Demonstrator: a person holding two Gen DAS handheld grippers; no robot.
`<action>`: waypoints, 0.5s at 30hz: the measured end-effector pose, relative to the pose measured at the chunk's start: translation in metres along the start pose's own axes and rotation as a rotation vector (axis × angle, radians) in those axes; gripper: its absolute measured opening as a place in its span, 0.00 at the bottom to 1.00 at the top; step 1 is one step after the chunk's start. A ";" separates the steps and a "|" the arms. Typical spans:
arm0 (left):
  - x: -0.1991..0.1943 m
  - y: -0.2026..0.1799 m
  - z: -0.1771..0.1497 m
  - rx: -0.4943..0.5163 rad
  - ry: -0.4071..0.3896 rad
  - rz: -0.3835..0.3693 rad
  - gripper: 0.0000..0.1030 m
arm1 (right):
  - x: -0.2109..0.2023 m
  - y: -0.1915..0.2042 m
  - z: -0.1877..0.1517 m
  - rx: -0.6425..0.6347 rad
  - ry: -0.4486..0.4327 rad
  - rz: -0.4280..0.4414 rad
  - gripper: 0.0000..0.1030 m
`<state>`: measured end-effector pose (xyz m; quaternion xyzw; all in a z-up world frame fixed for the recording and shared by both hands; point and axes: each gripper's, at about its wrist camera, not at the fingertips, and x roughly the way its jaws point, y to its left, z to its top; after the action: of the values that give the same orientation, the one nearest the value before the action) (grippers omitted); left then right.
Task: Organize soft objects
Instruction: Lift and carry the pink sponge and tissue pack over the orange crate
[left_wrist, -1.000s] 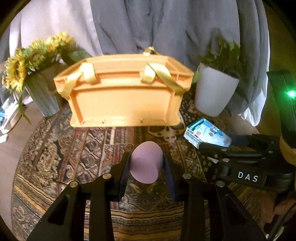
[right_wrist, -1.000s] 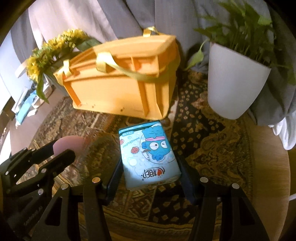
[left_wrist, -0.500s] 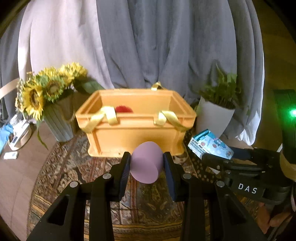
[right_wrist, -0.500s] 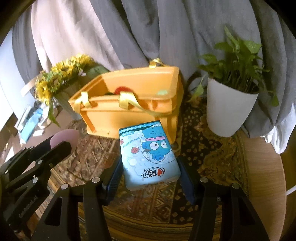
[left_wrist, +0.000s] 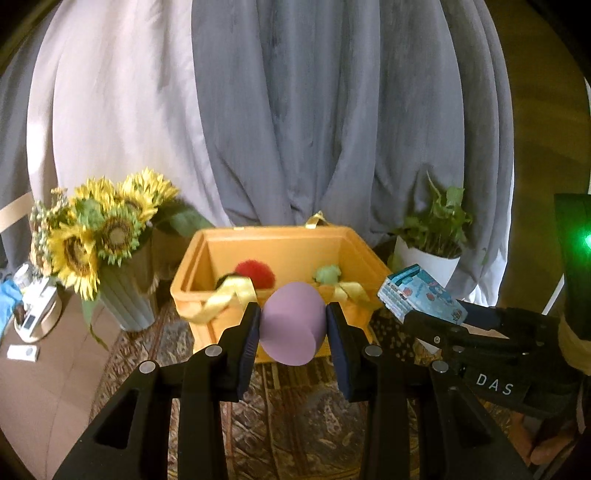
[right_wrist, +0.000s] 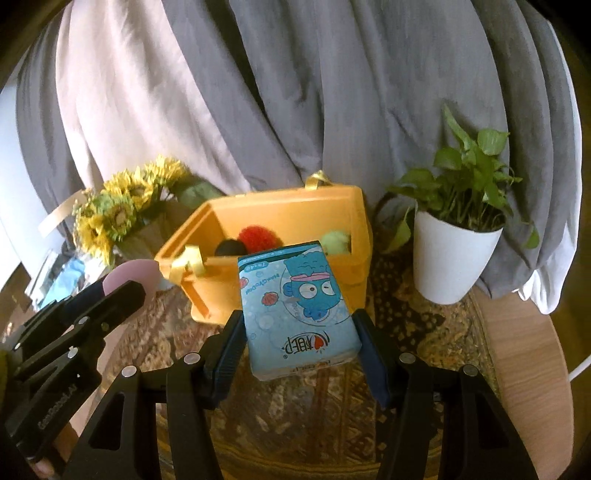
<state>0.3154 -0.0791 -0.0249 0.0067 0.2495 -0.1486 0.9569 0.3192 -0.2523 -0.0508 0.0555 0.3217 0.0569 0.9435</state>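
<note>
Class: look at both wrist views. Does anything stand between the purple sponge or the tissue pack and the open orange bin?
Nothing visible does. The sponge and the pack are held up in front of the bin, whose top is open. Only its yellow straps drape over the near rim.

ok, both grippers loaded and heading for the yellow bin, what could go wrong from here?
1. The left gripper and right gripper sit close side by side; they could bump over the yellow bin.
2. The tissue pack is held only near its lower end, so it may tip or slip.
3. The ribbon handles drape over the near rim and could snag the purple sponge.
</note>
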 end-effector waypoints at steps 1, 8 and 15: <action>0.000 0.002 0.002 0.005 -0.004 -0.005 0.35 | 0.000 0.002 0.002 0.004 -0.006 -0.005 0.57; 0.005 0.018 0.023 0.034 -0.035 -0.038 0.35 | -0.002 0.021 0.017 0.033 -0.057 -0.048 0.53; 0.020 0.029 0.041 0.038 -0.046 -0.048 0.35 | 0.010 0.031 0.033 0.038 -0.106 -0.106 0.53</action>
<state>0.3598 -0.0603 0.0000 0.0156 0.2248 -0.1765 0.9582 0.3445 -0.2226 -0.0264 0.0591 0.2747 -0.0020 0.9597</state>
